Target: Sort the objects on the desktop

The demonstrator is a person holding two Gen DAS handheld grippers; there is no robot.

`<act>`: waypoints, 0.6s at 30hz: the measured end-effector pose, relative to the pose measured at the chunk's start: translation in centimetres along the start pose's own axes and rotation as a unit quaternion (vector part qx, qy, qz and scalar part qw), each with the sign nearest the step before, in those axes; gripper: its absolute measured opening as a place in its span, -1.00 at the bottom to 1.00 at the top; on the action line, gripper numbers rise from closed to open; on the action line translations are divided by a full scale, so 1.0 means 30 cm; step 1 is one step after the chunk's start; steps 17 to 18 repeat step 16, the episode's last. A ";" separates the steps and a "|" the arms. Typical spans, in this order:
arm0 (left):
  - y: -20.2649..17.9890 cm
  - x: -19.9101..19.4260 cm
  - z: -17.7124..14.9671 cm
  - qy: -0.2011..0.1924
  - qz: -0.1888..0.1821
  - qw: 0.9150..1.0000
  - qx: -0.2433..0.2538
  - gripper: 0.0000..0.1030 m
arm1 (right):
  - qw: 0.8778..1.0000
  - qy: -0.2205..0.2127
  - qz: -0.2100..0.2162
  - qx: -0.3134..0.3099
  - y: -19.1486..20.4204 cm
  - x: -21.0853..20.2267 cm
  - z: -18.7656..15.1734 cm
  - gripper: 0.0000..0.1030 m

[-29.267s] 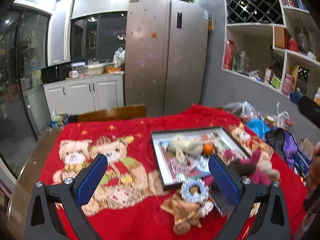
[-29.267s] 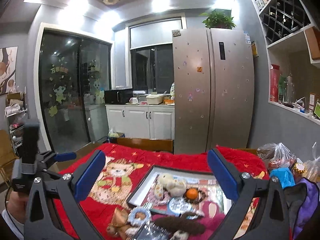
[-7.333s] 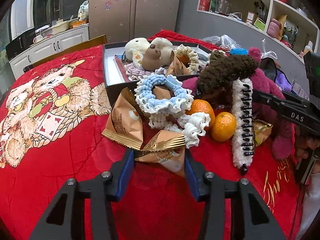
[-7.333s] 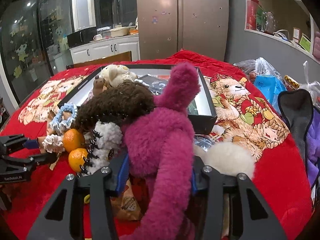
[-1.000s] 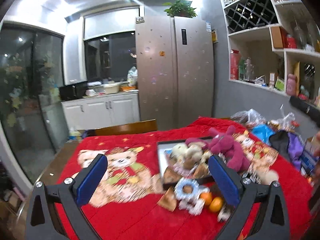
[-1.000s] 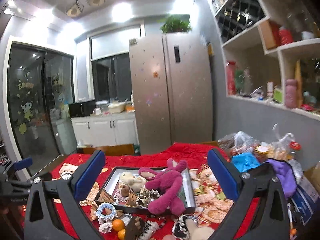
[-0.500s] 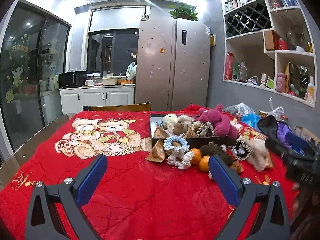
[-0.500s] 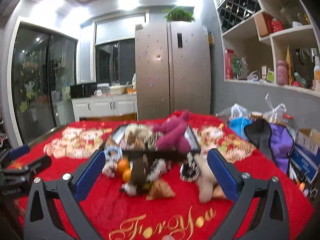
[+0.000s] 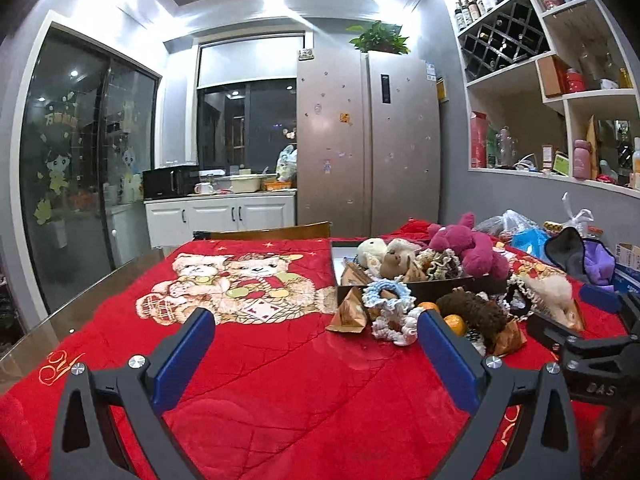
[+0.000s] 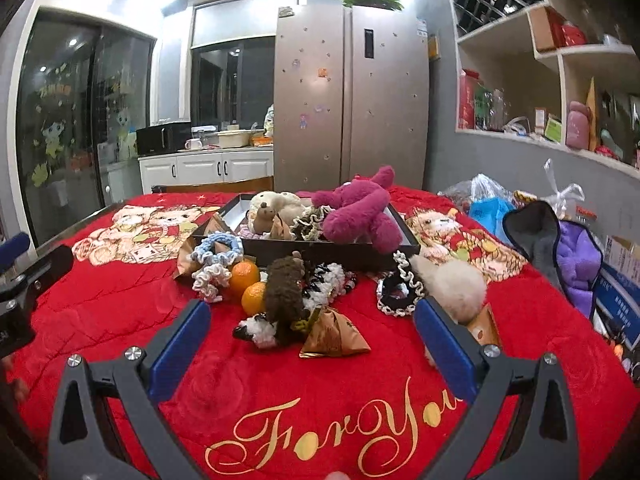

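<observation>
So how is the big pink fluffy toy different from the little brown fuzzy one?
The magenta plush toy lies sprawled in the dark shallow box; the brown fuzzy toy lies outside it on the red blanket, beside two oranges. The magenta one looks bigger, with long limbs; the brown one is a compact lump. Both are soft and fuzzy.

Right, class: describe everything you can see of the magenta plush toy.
The plush toy is magenta, fuzzy and soft-looking, with long rounded limbs; one limb points up toward the fridge. No face shows from here. It lies slumped across the right part of the black tray, one limb over the near rim, pressed against a frilly scrunchie on its left. Both grippers are open, near the cloth's front edge, touching nothing.
</observation>
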State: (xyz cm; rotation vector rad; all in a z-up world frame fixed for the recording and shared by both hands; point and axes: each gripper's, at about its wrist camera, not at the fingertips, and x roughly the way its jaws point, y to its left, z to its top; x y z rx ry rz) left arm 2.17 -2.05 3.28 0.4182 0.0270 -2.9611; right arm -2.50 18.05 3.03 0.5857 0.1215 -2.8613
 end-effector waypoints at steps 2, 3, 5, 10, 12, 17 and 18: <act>0.008 0.018 0.001 0.014 0.011 1.000 -0.005 1.00 | 1.000 -0.007 -0.004 0.007 -0.001 -0.010 0.001 1.00; 0.016 0.030 -0.001 0.023 0.021 0.999 -0.010 1.00 | 1.000 -0.008 -0.005 0.010 -0.003 -0.011 0.006 1.00; 0.026 0.044 -0.003 0.035 0.025 0.999 -0.019 1.00 | 1.000 -0.006 -0.009 0.016 -0.010 -0.007 0.007 1.00; 0.037 0.058 -0.007 0.049 0.018 0.998 -0.026 1.00 | 1.000 -0.002 -0.013 0.008 -0.002 -0.001 0.007 1.00; 0.035 0.056 -0.007 0.049 0.018 0.998 -0.023 1.00 | 1.000 -0.001 -0.014 0.001 0.007 0.002 0.005 1.00; 0.036 0.060 -0.007 0.052 0.015 0.998 -0.024 1.00 | 1.000 0.001 -0.014 -0.002 0.011 0.005 0.004 1.00; 0.036 0.060 -0.007 0.052 0.015 0.998 -0.024 1.00 | 1.000 0.001 -0.014 -0.002 0.011 0.005 0.004 1.00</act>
